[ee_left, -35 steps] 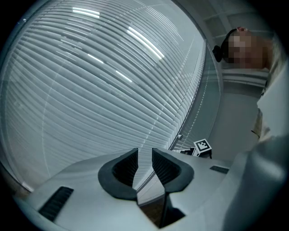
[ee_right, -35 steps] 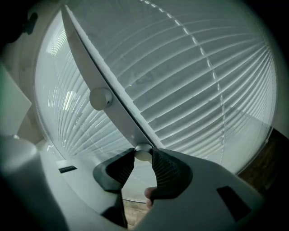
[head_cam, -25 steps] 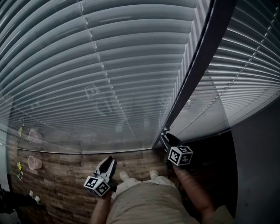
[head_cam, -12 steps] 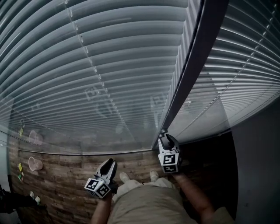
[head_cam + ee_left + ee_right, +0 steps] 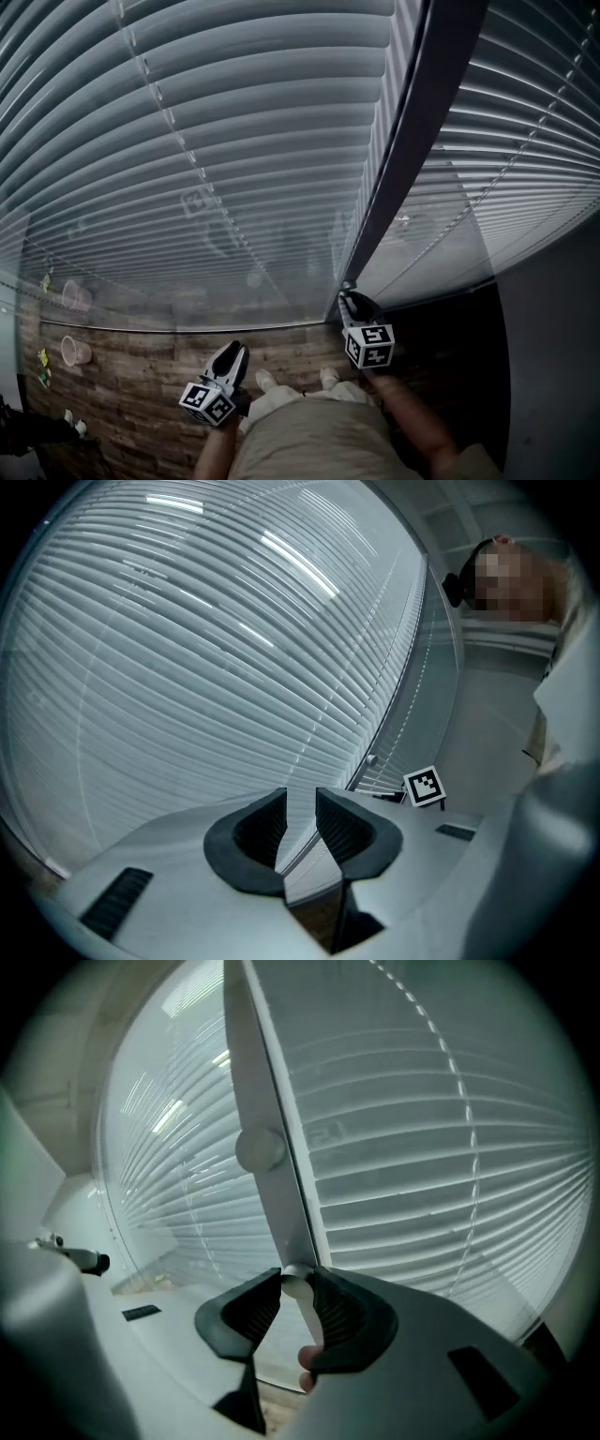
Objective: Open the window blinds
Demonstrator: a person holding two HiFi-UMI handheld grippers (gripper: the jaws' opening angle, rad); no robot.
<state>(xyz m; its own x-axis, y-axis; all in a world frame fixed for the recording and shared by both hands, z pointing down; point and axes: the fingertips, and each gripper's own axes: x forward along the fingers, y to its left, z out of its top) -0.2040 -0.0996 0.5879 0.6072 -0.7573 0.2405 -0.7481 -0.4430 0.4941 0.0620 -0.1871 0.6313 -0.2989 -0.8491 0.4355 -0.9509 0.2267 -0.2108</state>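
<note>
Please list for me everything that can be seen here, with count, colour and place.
Grey slatted window blinds: two, grey, either side of the post.
Dark window post: one, black, between them.
Pale blind control rod: one, whitish, at the post's foot.
Wooden plank floor: one, brown, below.
Pink plastic cup: one, pink, floor far left; fainter one above, perhaps a reflection.
White shoes: two, white, bottom centre.
Beige trousers: one, beige, bottom centre.
Left gripper: one, white-black, fingers apart, empty.
Right gripper: one, white-black, fingers have just been closing, now pressing the rod.
</note>
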